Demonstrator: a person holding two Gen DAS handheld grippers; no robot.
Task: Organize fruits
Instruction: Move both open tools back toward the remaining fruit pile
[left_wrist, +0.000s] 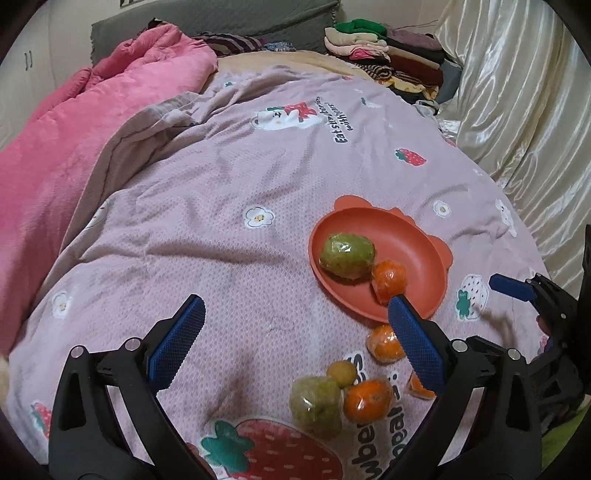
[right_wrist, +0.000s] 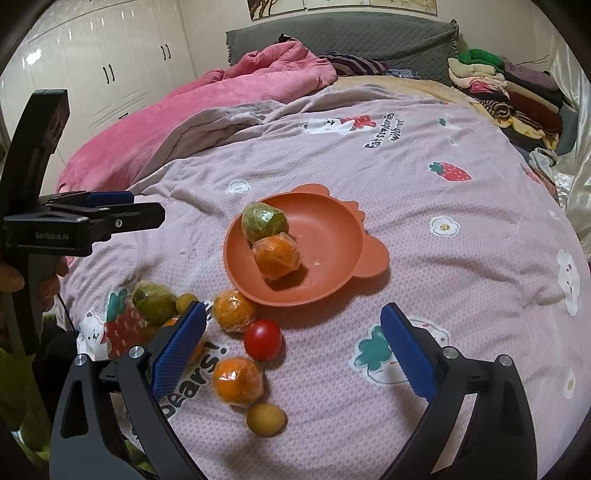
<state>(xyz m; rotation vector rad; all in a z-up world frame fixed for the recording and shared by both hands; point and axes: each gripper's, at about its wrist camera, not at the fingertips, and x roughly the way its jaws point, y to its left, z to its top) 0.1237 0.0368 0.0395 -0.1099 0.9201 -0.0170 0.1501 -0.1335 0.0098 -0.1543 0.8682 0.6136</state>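
An orange bear-shaped plate (right_wrist: 332, 229) (left_wrist: 410, 240) lies on the pink bedspread and holds a wrapped green fruit (right_wrist: 264, 221) (left_wrist: 346, 255) and a wrapped orange (right_wrist: 276, 255) (left_wrist: 388, 281). Loose on the bedspread before it lie wrapped oranges (right_wrist: 233, 311) (right_wrist: 238, 380), a red tomato (right_wrist: 263, 339), a small yellow fruit (right_wrist: 266, 420) and a wrapped green fruit (right_wrist: 153, 301) (left_wrist: 316, 405). My right gripper (right_wrist: 293, 350) is open and empty above the loose fruit. My left gripper (left_wrist: 295, 343) is open and empty, left of the plate.
A pink quilt (left_wrist: 74, 147) is bunched at the bed's left. Folded clothes (left_wrist: 388, 51) are stacked at the far right by a cream curtain (left_wrist: 517, 110). White wardrobe doors (right_wrist: 110, 74) stand beyond the bed.
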